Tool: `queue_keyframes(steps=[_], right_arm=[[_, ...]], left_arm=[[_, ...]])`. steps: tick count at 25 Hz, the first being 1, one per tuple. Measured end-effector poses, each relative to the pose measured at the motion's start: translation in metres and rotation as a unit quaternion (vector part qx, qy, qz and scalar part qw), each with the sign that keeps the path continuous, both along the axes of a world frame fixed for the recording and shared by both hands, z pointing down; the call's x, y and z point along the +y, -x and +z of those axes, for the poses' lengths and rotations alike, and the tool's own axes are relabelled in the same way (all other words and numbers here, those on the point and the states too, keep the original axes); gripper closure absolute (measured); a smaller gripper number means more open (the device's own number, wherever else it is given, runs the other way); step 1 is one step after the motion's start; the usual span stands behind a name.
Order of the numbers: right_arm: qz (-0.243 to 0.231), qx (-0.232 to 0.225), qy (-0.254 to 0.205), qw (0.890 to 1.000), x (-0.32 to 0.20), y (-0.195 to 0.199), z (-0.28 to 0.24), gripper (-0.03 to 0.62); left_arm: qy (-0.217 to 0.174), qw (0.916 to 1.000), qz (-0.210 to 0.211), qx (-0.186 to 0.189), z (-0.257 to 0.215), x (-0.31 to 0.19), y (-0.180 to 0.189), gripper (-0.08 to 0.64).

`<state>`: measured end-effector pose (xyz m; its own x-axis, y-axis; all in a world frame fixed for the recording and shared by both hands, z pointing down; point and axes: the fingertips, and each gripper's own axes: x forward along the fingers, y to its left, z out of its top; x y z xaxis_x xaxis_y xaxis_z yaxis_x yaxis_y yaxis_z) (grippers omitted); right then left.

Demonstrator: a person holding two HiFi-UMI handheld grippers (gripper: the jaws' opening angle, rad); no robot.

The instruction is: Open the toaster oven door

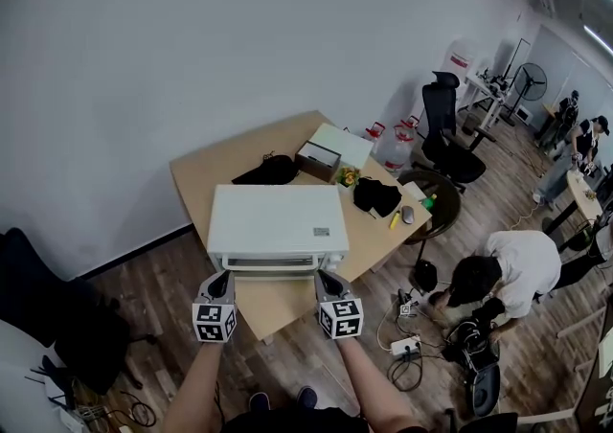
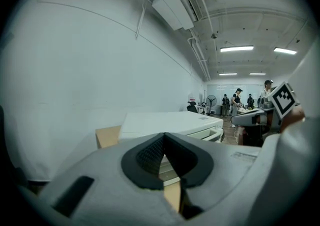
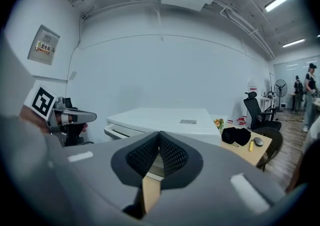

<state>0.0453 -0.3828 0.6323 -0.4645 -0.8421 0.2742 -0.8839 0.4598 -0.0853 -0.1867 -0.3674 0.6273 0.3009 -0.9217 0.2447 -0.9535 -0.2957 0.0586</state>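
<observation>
My left fingers (image 1: 219,284) and right fingers (image 1: 330,282) are pressed shut with nothing between them. The toaster oven (image 1: 278,216) sits toward the table's (image 1: 287,305) near edge, just ahead of me. Its door (image 1: 276,262) runs crosswise with one end before each hand, neither nearer.

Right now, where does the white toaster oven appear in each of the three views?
Head view: the toaster oven is in the centre, on the wooden table.
Left gripper view: the toaster oven is just right of centre.
Right gripper view: the toaster oven is at the centre.
Shared landmark: the wooden table shows beside the oven in all three.
</observation>
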Motion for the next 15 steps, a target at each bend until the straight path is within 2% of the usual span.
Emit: queue_keyframes(steps=[1,3,4,6,9,15], right_arm=[[0.002,0.002,0.002,1.0,-0.001,-0.001,0.002,0.581],[0.005,0.002,0.007,1.0,-0.002,-0.003,0.005,0.546],[0.006,0.001,0.009,1.0,-0.003,-0.005,0.006,0.523],[0.015,0.001,0.017,1.0,-0.005,-0.007,0.012,0.512],[0.028,-0.003,0.033,0.999,-0.013,-0.01,0.025,0.458],[0.048,0.008,0.047,0.998,-0.038,-0.011,0.039,0.446]], left_arm=[[0.003,1.0,-0.004,0.004,0.002,-0.001,0.001,0.56],[0.007,0.9999,-0.009,0.009,0.005,-0.003,0.003,0.487],[0.007,0.9999,-0.01,0.006,0.006,-0.004,0.004,0.479],[0.007,0.9999,-0.011,-0.008,0.01,-0.007,0.006,0.479],[0.018,0.9995,-0.018,-0.019,0.021,-0.014,0.013,0.479],[0.036,0.9984,-0.027,-0.033,0.037,-0.031,0.022,0.472]])
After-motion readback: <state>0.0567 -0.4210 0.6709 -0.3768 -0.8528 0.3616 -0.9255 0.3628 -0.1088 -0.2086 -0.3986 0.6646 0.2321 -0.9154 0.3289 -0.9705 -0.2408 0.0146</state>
